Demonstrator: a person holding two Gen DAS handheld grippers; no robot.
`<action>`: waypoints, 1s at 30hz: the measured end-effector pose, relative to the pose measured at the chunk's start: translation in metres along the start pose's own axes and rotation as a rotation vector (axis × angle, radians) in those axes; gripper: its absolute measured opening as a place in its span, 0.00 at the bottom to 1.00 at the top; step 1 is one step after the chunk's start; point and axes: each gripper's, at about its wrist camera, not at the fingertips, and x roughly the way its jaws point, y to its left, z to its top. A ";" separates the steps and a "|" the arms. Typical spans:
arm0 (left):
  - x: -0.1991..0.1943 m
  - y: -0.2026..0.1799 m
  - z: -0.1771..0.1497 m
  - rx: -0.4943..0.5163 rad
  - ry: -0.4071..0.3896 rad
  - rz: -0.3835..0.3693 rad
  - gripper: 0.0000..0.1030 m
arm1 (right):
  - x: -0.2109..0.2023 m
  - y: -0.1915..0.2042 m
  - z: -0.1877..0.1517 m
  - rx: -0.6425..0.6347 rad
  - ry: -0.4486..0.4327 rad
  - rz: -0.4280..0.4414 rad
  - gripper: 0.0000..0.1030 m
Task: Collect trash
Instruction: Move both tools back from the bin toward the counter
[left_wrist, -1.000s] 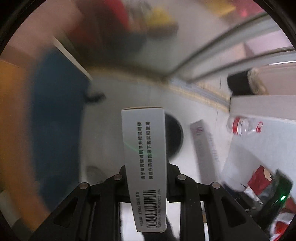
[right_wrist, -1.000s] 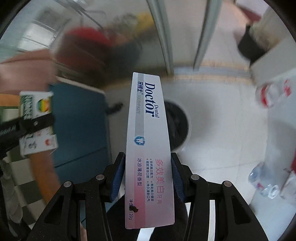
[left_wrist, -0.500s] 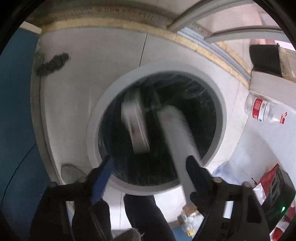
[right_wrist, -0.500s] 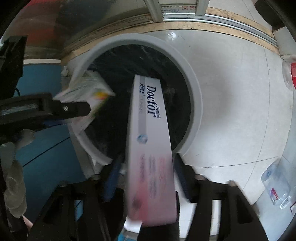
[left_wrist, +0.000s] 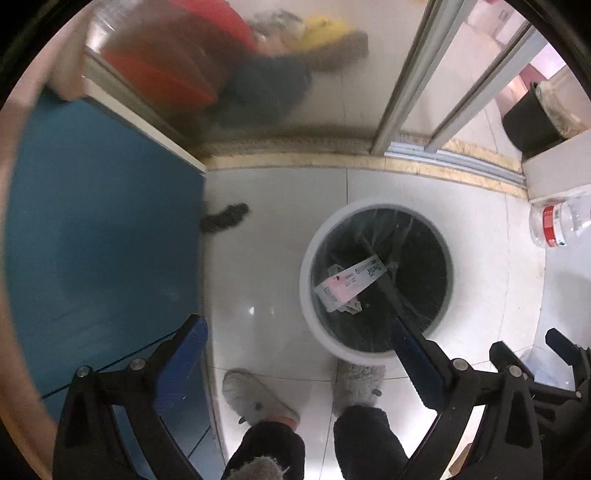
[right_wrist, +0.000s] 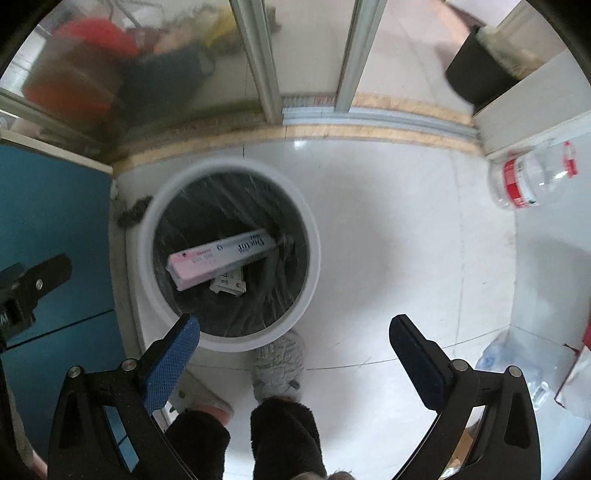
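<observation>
A round white trash bin (left_wrist: 308, 295) (right_wrist: 147, 236) with a black liner stands on the white tile floor. A long toothpaste box (left_wrist: 351, 282) (right_wrist: 221, 256) lies inside it, on top of a smaller box (right_wrist: 229, 284). My left gripper (left_wrist: 299, 332) is open and empty above the floor, left of the bin. My right gripper (right_wrist: 295, 332) is open and empty above the floor, at the bin's near right rim.
A clear plastic bottle (left_wrist: 557, 225) (right_wrist: 528, 181) with a red label lies on a white surface at the right. Another bottle (right_wrist: 495, 360) lies lower right. A blue panel (left_wrist: 103, 258) is on the left. Sliding glass doors stand behind. The person's slippered feet (left_wrist: 258, 398) are below.
Both grippers opened and dropped their boxes into the bin, then pulled up and back from it. The boxes now lie inside the bin.
</observation>
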 end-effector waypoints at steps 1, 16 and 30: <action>-0.016 0.004 -0.003 -0.005 -0.010 0.001 0.98 | -0.019 0.000 -0.003 0.004 -0.019 0.000 1.00; -0.251 0.017 -0.045 0.008 -0.157 -0.039 0.98 | -0.290 -0.006 -0.058 0.019 -0.166 0.029 1.00; -0.383 0.056 -0.065 -0.028 -0.266 -0.109 0.98 | -0.458 -0.010 -0.104 0.090 -0.220 0.097 1.00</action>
